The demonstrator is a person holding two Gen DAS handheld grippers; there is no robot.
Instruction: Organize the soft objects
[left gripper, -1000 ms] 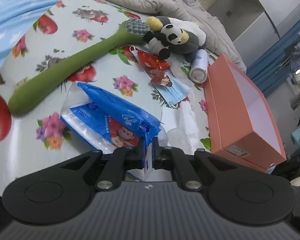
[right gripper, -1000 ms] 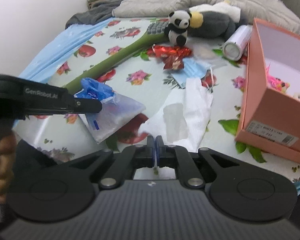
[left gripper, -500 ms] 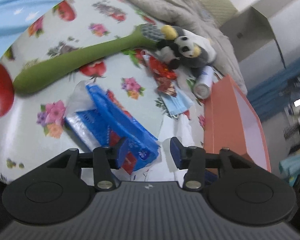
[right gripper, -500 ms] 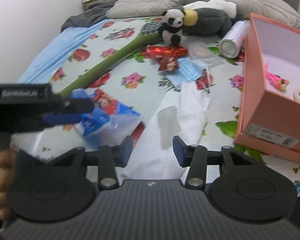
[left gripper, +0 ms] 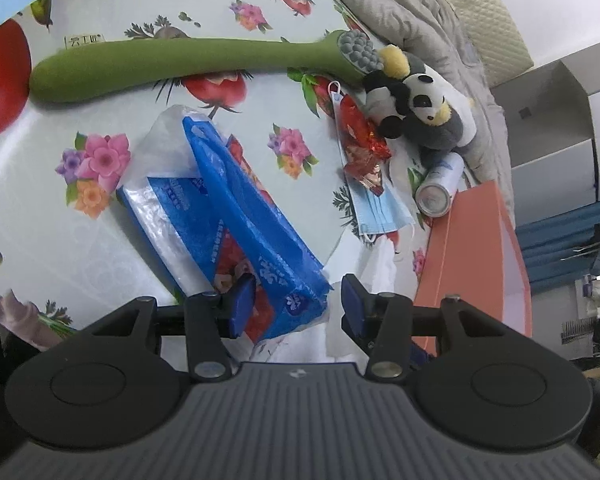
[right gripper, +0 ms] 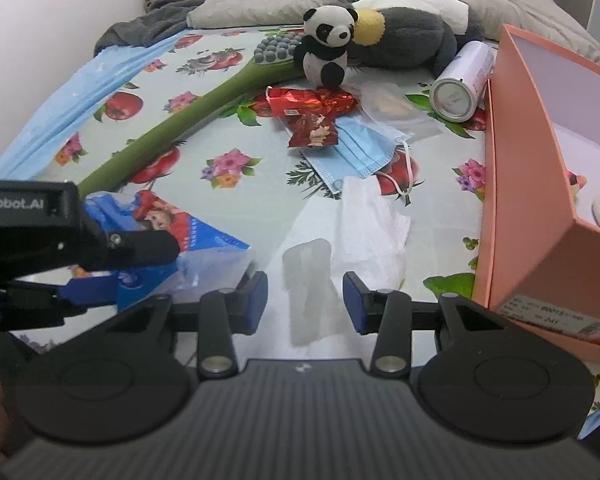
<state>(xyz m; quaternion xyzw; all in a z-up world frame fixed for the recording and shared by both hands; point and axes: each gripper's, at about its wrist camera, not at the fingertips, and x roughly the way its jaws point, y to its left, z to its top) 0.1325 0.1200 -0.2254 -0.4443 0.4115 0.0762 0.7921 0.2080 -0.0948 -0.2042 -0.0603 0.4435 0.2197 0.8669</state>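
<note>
Tissue pack (left gripper: pixel 236 232) is seen lying flat on the flowered tablecloth (left gripper: pixel 100 248), near edge, left of the loose white tissue (right gripper: pixel 356 232). Blue plastic wrapper, crinkled, partly opened at the near end.

Left gripper (left gripper: pixel 296 300): jaws spread, with the near corner of the pack between them; the left pad is just beside or touching the wrapper, which cannot be told. No pinch is shown.

Right gripper (right gripper: pixel 305 300): jaws parted and closing, held over the white tissue; nothing is pressed between the pads.

Handling, judged: the pack is expected to be light and squashy, and the film slippery. A pinch on loose wrapper alone is likely to stretch or slide, so hold is better taken across the filled body, near the middle. The white tissue is judged to be very thin, limp and easily torn; it is best pinched at a raised fold.

Elsewhere on the cloth, farther off: plush panda (right gripper: pixel 328 44), long green plush toothbrush (left gripper: pixel 172 64), blue face mask (right gripper: pixel 352 152), red snack wrapper (right gripper: pixel 312 116), white can (right gripper: pixel 460 84). Orange box (right gripper: pixel 540 208) stands open at right.
</note>
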